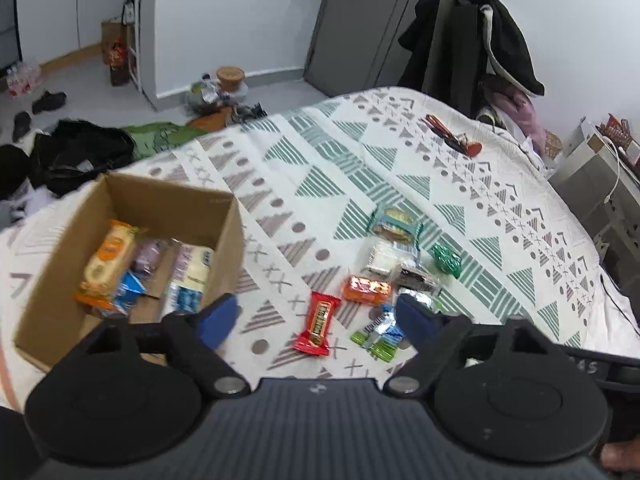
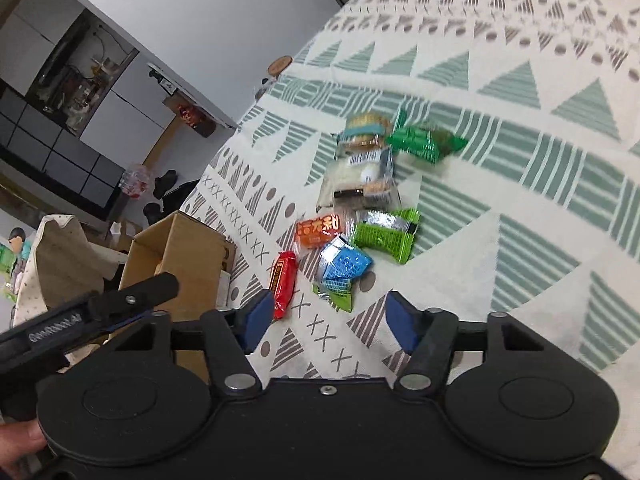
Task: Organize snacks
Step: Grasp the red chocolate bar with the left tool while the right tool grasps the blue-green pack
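Observation:
A cardboard box (image 1: pixel 132 200) sits on the patterned quilt (image 1: pixel 360 152) at the left and holds several wrapped snacks. To its right, loose snacks lie in a cluster: a red bar (image 1: pixel 316 322), an orange packet (image 1: pixel 366 290), a blue-and-green packet (image 1: pixel 380 334), a teal cookie pack (image 1: pixel 394 224) and a green candy (image 1: pixel 446 260). My left gripper (image 1: pixel 318 318) hovers open above the red bar, gripping nothing. My right gripper (image 2: pixel 328 316) is open just short of the blue packet (image 2: pixel 344 266). Its left pad is close beside the red bar (image 2: pixel 284 282), and nothing is pinched.
A red-and-black item (image 1: pixel 452 136) lies far back on the quilt. Bags and clothes (image 1: pixel 80 152) cover the floor beyond the box. A dark coat (image 1: pixel 472 40) hangs at the bed's far side. A beige tote (image 2: pixel 60 256) stands beside the box (image 2: pixel 180 256).

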